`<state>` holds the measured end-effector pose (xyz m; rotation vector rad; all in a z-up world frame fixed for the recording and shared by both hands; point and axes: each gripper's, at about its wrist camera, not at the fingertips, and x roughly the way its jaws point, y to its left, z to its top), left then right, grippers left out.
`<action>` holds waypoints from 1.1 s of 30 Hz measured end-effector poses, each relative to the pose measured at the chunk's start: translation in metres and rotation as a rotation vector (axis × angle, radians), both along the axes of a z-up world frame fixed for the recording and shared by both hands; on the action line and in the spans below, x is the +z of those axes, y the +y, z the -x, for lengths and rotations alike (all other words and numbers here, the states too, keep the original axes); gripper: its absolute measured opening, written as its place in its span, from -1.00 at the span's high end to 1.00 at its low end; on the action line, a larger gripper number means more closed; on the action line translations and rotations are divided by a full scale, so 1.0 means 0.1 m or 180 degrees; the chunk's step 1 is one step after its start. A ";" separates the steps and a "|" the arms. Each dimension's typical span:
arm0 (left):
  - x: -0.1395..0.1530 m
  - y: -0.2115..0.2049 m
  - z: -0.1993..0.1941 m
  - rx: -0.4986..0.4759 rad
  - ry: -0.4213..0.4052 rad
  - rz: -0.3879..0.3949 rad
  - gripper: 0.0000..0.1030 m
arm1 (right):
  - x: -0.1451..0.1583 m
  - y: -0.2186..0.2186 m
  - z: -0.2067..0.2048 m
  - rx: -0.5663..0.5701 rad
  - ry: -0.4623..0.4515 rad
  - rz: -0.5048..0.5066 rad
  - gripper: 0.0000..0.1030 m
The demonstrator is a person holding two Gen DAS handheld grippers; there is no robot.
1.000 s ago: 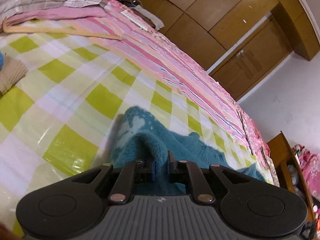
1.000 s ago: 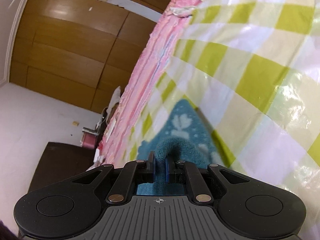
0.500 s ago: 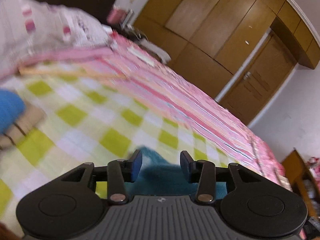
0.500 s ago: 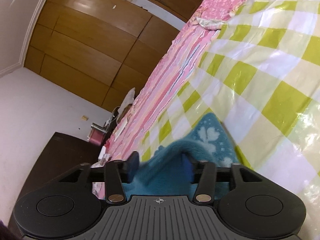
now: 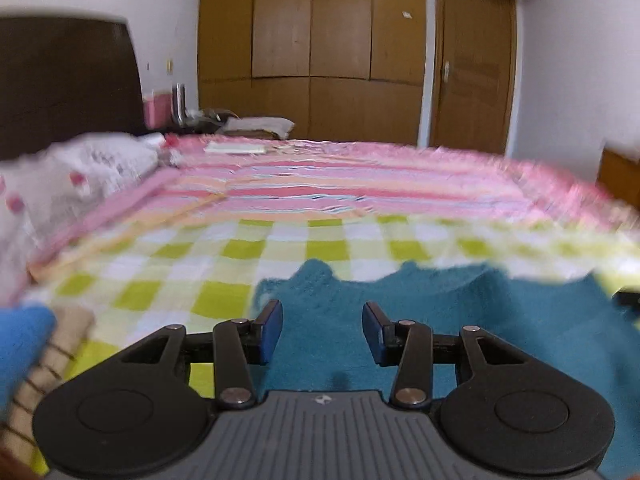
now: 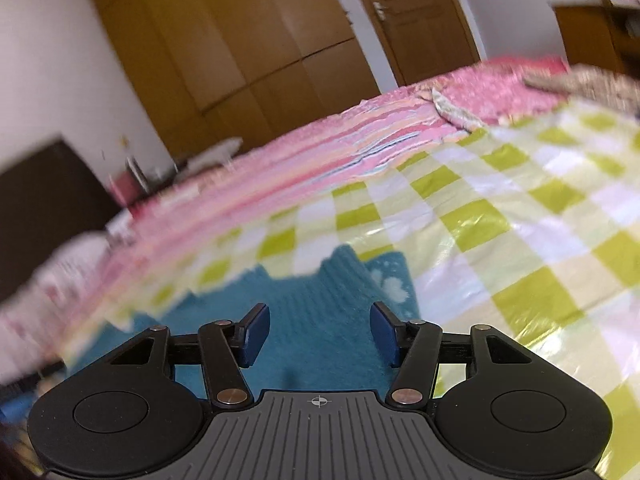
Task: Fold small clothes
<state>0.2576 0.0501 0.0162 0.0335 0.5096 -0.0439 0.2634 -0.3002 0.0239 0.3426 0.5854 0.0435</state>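
garment: a teal fleece garment [image 5: 420, 320] is seen, fuzzy in texture, with a pale flower-like pattern [image 6: 390, 286] on one part
state: loosely spread, its far edge uneven and rumpled, with a ribbed section visible in the right wrist view
place: laid on the green-and-white checked sheet [image 5: 192, 268] covering the bed

We see a fuzzy teal knit garment [image 5: 420, 320] lying on a glossy, crinkled green-checked plastic sheet [image 6: 520, 216] over a striped pink cloth bedspread [image 5: 320, 184], with smooth brown wooden wardrobe doors [image 5: 312, 40] and matt black plastic gripper bodies.
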 end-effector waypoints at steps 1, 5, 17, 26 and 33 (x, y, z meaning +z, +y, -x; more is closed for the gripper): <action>-0.06 -0.04 -0.05 0.0053 -0.0009 -0.0201 0.05 | -0.03 0.04 -0.03 0.0007 0.0027 0.0120 -0.02; -0.21 0.02 -0.21 0.0255 0.0147 -0.0449 0.05 | -0.09 0.14 -0.08 0.0064 0.0059 0.0476 0.02; -0.16 0.15 -0.48 -0.0040 0.0379 -0.0252 -0.01 | -0.05 0.18 -0.01 0.0032 -0.0088 0.0642 0.03; -0.13 0.19 -0.61 -0.0126 0.0781 -0.0146 0.55 | -0.08 0.11 -0.06 0.0054 0.0070 0.0739 0.00; -0.07 0.44 -0.27 0.0246 0.0505 0.0065 0.66 | -0.06 0.04 -0.07 0.0057 0.0148 0.0586 0.71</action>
